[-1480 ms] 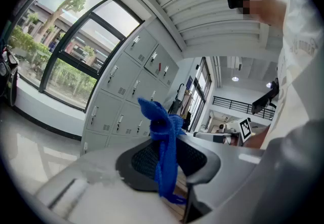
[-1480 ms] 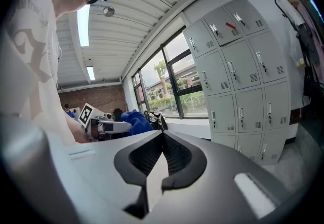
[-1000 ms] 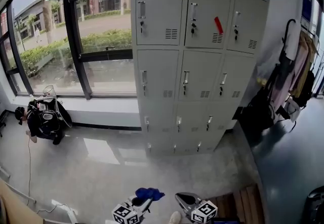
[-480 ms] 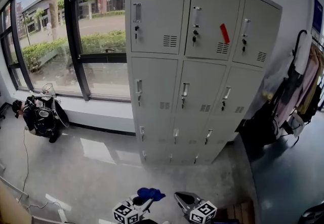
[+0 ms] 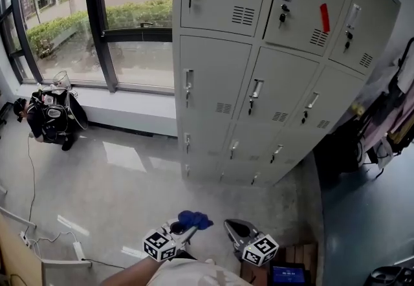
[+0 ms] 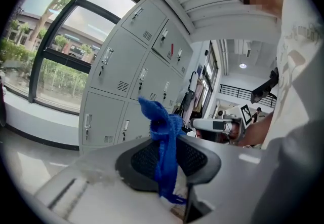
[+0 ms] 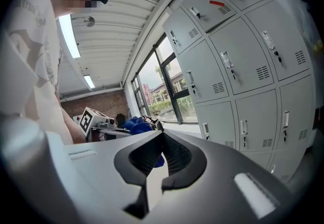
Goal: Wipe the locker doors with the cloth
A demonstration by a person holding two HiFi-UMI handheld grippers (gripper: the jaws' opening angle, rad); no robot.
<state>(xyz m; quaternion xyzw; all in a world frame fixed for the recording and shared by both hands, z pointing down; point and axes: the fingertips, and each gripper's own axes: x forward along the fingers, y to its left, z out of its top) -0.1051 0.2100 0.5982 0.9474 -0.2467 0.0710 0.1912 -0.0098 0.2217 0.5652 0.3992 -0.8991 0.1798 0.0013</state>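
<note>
Two pads of the left gripper [image 6: 169, 159] are pressed together on the blue cloth [image 6: 161, 126], pinching it somewhere along its middle. One bunched end sticks up past the jaw tips and a thinner tail hangs down between the pads. The right gripper [image 7: 162, 137] has its jaws drawn together at the tips with nothing caught in them; the blue seen past them is the cloth in the other gripper.

From the head view, both grippers are held low and close to the person, the left gripper [image 5: 174, 238] just beside the right gripper [image 5: 238, 234], with the cloth [image 5: 194, 219] above bare floor [image 5: 123, 181]. The locker doors [image 5: 259, 84] rise at the floor's far edge, next to the window [image 5: 129, 19] and well apart from the cloth, so no wiping has begun.

The cloth looks light, soft and limp, likely to fold or slip under rubbing. A firm hold near its middle suits it, provided enough of the bunch stays ahead of the tips to meet the metal before the jaws do.
</note>
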